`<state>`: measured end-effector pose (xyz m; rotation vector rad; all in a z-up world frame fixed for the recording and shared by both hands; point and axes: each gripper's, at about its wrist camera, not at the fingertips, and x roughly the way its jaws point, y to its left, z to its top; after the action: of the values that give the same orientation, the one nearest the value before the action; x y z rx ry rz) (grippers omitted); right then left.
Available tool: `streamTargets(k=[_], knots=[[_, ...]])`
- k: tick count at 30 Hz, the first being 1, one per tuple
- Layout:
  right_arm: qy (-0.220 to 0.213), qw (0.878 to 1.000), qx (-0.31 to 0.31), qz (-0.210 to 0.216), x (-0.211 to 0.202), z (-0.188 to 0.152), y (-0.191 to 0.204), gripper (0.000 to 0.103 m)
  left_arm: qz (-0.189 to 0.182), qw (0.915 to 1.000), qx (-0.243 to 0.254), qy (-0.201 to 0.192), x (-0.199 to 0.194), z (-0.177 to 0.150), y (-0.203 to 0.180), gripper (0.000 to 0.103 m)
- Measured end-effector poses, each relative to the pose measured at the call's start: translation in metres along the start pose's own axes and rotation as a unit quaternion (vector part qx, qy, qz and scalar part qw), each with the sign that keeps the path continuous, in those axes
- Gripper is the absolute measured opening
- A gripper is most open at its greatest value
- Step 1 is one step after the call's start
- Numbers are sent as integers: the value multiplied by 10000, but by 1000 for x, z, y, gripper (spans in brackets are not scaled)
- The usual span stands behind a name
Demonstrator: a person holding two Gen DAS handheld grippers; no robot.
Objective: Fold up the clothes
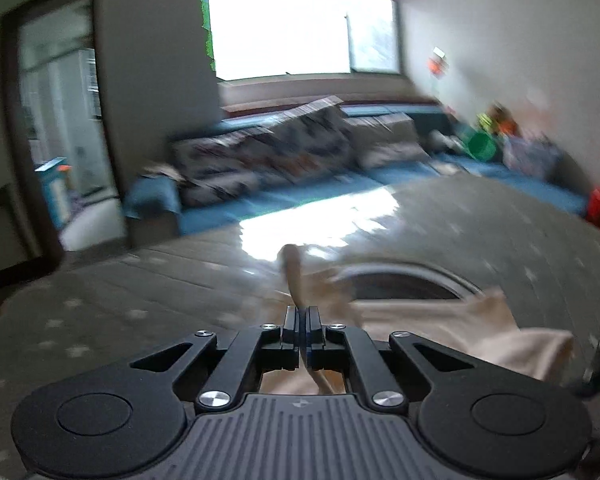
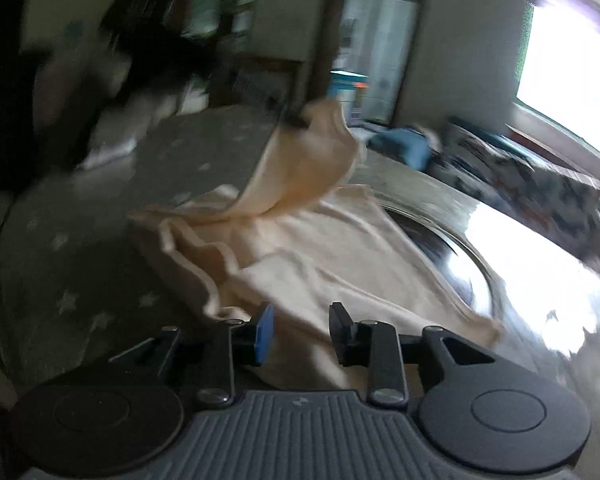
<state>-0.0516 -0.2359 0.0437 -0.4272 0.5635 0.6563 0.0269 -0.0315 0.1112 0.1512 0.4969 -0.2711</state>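
Note:
A cream garment (image 2: 300, 240) lies partly spread on a grey star-patterned table cover (image 2: 60, 280). My left gripper (image 1: 302, 320) is shut on an edge of the cream garment (image 1: 440, 340), and a strip of cloth sticks up between its fingers. In the right wrist view the left gripper (image 2: 296, 120) holds one corner lifted high above the table. My right gripper (image 2: 300, 326) is open, its jaws apart just above the near edge of the garment, with nothing between them. Both views are motion-blurred.
A round glass or metal inset (image 2: 452, 256) in the table shows beside the garment. A blue sofa with patterned cushions (image 1: 300, 152) stands behind under a bright window (image 1: 292, 28). A doorway (image 1: 60, 120) is at the left. Toys (image 1: 484, 144) lie far right.

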Motion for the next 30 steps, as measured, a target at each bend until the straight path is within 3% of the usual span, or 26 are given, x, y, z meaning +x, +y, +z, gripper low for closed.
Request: streamTargets(k=[4, 10, 13, 21, 25, 30], knots=[[136, 9982, -589, 48, 16, 8, 16, 33, 610, 9972, -316, -286, -44, -8, 38, 3], [355, 9949, -941, 63, 34, 10, 25, 29, 1573, 9847, -704, -275, -89, -35, 86, 3], [342, 9962, -794, 82, 34, 10, 23, 9, 1777, 9801, -881, -6, -95, -53, 102, 3], [-465, 9973, 521, -218, -14, 22, -20, 2, 1775, 9790, -893, 459, -92, -83, 108, 3], [-801, 9875, 1057, -850, -45, 17, -50, 2, 1755, 9791, -898, 505, -96, -88, 106, 6], [-849, 9673, 1710, -1668, -77, -4, -89, 2, 1795, 9789, -839, 508, -103, -88, 104, 8]])
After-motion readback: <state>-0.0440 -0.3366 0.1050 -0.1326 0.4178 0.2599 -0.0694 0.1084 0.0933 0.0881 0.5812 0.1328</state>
